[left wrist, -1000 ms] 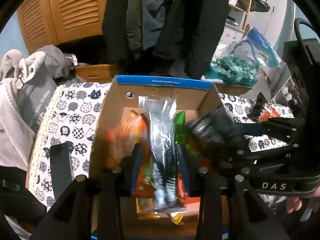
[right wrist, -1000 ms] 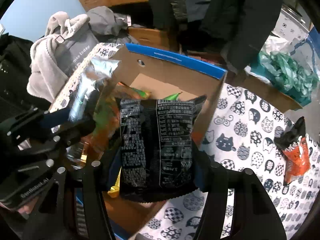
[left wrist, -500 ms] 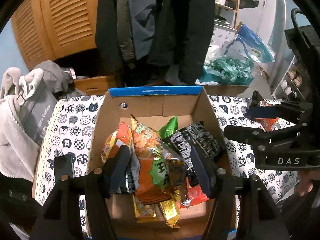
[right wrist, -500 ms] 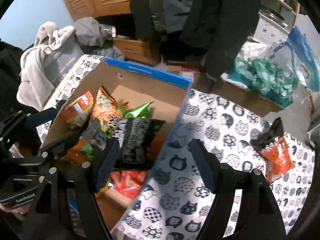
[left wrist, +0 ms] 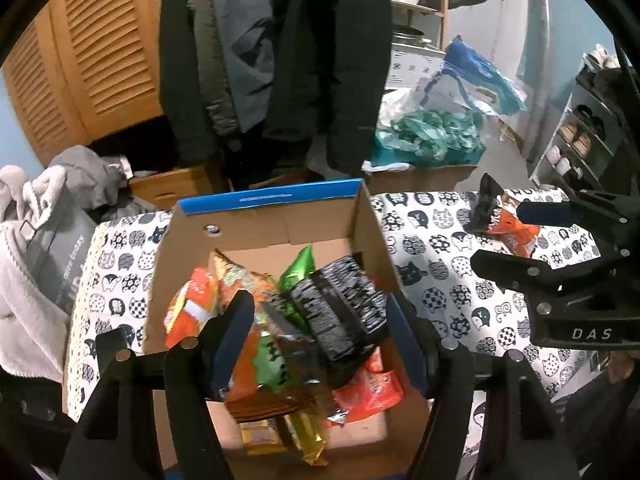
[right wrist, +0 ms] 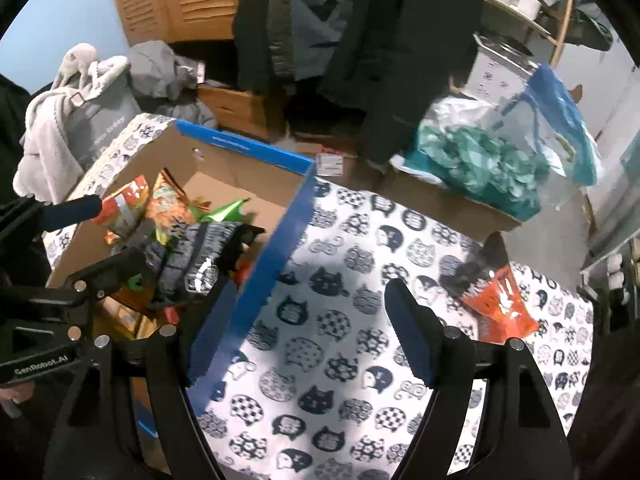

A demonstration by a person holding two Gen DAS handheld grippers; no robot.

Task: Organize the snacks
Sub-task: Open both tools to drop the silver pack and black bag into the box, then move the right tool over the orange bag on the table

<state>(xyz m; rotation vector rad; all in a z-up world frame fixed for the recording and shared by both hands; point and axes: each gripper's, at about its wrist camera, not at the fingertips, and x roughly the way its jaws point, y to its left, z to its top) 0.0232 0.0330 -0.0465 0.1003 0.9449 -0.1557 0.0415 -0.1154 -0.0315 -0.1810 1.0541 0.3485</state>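
Observation:
A cardboard box with a blue rim (left wrist: 268, 196) (right wrist: 244, 146) stands on the cat-print cloth and holds several snack packets, among them a black packet (left wrist: 340, 308) (right wrist: 200, 256) on top and orange ones (left wrist: 192, 308). My left gripper (left wrist: 320, 340) is open and empty above the box. My right gripper (right wrist: 308, 336) is open and empty over the cloth just right of the box. One orange-and-black snack packet (right wrist: 488, 292) (left wrist: 504, 224) lies alone on the cloth at the right.
The cat-print cloth (right wrist: 344, 320) covers the surface. Behind it hang dark coats (left wrist: 280, 60). A teal plastic bag (right wrist: 472, 164) sits on a carton at the back right, grey clothes (left wrist: 40, 220) are piled at the left, and a shelf (left wrist: 580, 140) stands far right.
Both grippers let go of their packets into the box, opened and pulled back. The right gripper has swung right, out over the cloth toward the lone orange packet.

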